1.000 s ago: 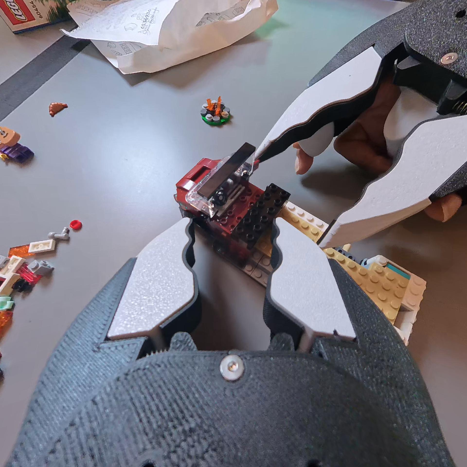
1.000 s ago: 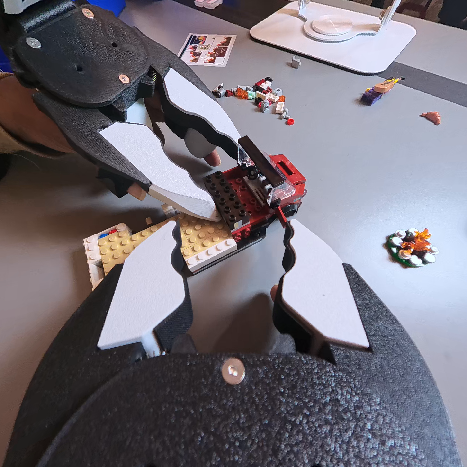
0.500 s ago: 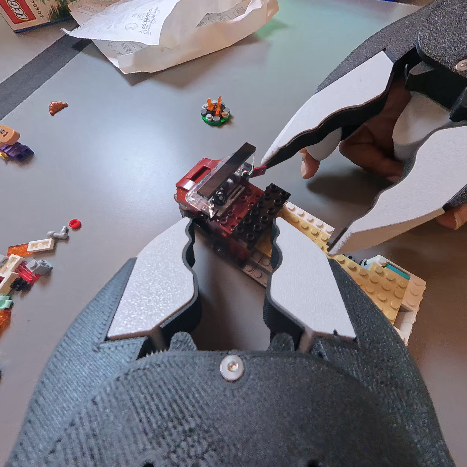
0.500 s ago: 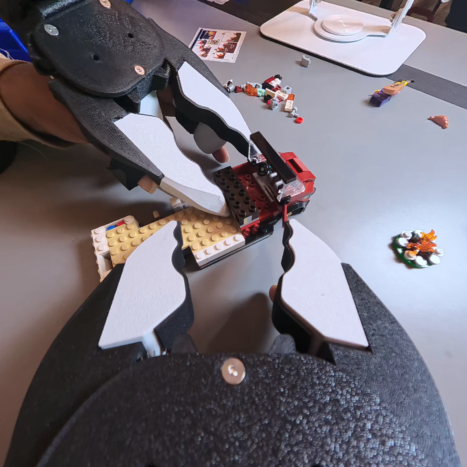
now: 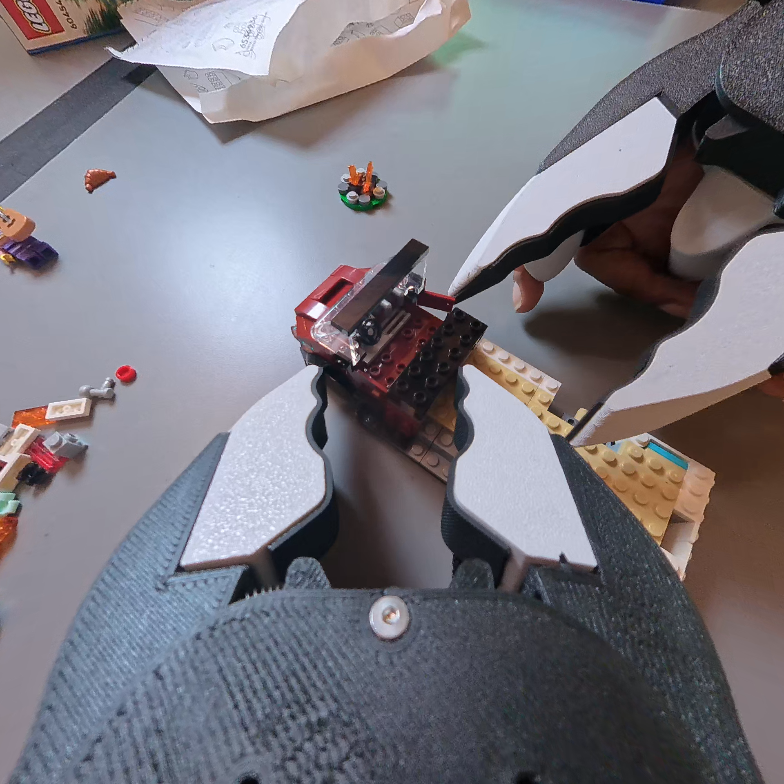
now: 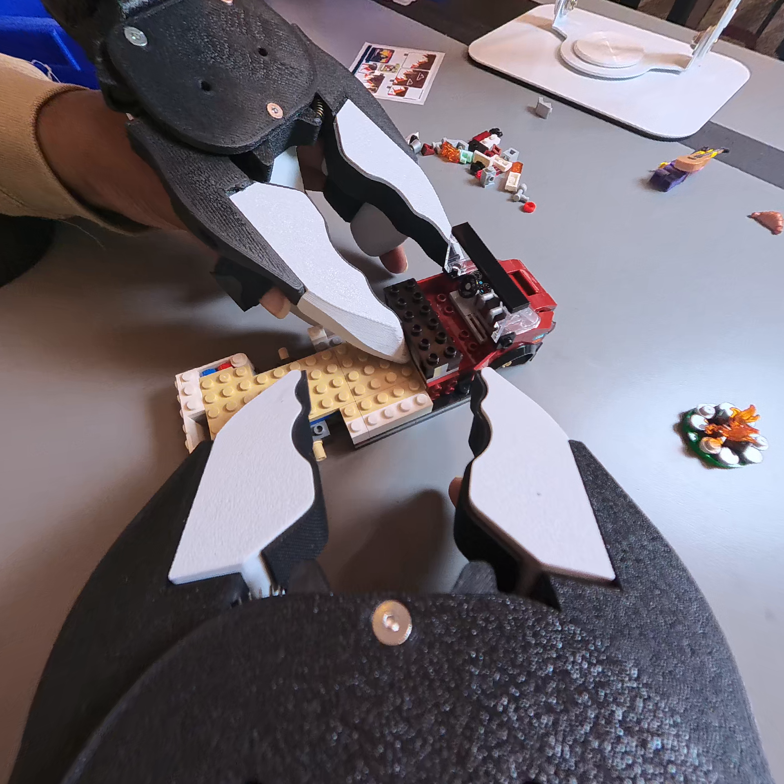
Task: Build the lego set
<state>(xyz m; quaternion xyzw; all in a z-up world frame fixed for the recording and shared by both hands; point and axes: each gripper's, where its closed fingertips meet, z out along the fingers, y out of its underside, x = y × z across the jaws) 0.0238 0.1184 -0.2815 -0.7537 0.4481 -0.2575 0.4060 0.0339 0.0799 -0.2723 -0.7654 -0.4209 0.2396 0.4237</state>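
The right gripper (image 6: 388, 373) has drawn back from the brick truck (image 5: 382, 339), fingers apart. The left gripper (image 5: 388, 377) stays clamped on the truck's cab. The grey counter (image 5: 212, 275) lies open beyond it.

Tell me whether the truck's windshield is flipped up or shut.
Flipped up: the clear windshield with its black strip tilts away from the red truck, exposing the steering wheel underneath.

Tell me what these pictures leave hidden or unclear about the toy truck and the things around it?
- Toy truck: its near side sits behind the left gripper's fingers in the left view, so contact there cannot be judged.
- Tan studded bed: partly covered by the right gripper's finger in the right view.
- Cardboard box: cut off by the left view's top edge.
- Loose brick pile: too small to sort in the right view.
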